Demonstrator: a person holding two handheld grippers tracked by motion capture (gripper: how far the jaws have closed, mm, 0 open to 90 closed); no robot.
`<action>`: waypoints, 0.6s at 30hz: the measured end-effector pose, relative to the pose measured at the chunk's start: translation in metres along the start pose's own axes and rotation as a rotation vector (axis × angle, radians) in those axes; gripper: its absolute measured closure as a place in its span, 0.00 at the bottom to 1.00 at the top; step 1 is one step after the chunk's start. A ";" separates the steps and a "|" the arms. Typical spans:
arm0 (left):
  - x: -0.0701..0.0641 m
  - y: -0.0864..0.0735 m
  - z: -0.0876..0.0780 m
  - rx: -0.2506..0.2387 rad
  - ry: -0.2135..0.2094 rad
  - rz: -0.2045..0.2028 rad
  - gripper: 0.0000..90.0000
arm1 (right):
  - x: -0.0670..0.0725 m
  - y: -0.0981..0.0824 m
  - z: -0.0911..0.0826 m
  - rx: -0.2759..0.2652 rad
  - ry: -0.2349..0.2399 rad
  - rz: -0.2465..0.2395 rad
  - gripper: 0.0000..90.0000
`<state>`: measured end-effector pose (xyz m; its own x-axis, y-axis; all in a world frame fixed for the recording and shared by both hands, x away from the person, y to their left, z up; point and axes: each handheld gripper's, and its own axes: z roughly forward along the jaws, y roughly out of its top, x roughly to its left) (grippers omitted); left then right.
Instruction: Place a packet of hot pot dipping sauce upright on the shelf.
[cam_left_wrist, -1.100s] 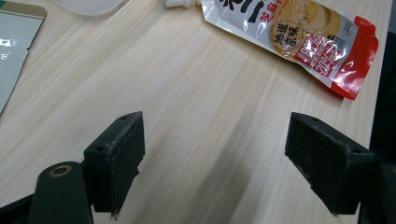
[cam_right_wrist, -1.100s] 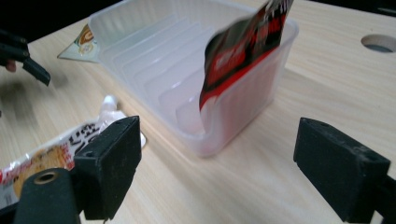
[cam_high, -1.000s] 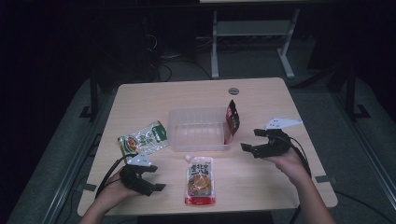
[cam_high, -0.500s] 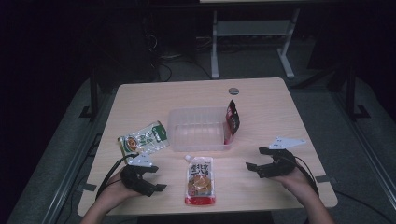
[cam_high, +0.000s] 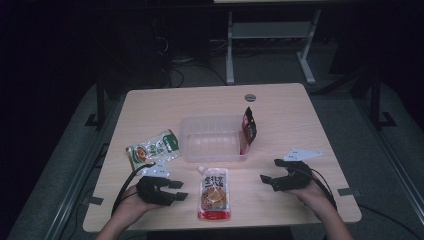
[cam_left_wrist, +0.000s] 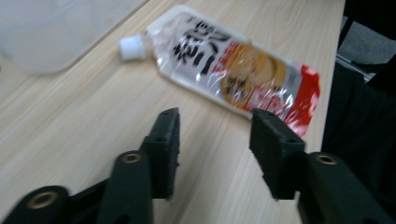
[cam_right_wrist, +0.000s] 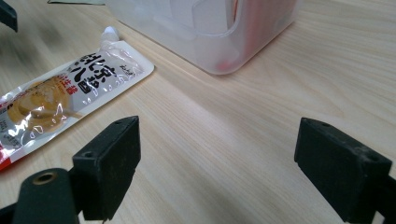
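spouted pouch (cam_high: 214, 193) printed with bold black characters lies on the table (cam_high: 295, 107); high view adds a green packet (cam_high: 153, 148); left tool (cam_left_wrist: 212, 135) and right tool (cam_right_wrist: 219, 158) both spread, empty

A light wooden table (cam_high: 210, 100) sits mid-frame on grey floor (cam_high: 65, 165), with the room behind it dark. At upper centre stands a white metal frame (cam_high: 270, 40), beside cables (cam_high: 175, 70) at its left.

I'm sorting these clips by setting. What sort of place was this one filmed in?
Probably a lab or workshop set up for recording, not a home. A bare wooden table stands alone on grey floor in a dark room, cables lie behind it beside a white metal stand, and packaged snacks are laid out around a clear plastic bin.
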<state>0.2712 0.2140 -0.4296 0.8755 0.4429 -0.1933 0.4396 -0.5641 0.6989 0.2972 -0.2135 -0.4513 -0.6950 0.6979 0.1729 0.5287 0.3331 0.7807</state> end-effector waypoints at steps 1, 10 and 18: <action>0.000 0.000 0.000 0.000 0.000 0.000 0.67 | 0.000 0.000 0.000 0.000 0.000 0.000 0.16; -0.020 0.023 0.021 -0.033 -0.082 0.039 1.00 | 0.000 0.000 0.003 0.015 -0.006 -0.005 0.16; -0.041 0.038 0.052 0.009 -0.117 0.108 1.00 | 0.003 0.000 0.006 0.028 -0.005 -0.021 0.16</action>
<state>0.2627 0.1387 -0.4309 0.9349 0.2954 -0.1966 0.3430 -0.6107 0.7137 0.2982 -0.2079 -0.4540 -0.7038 0.6936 0.1539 0.5276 0.3652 0.7670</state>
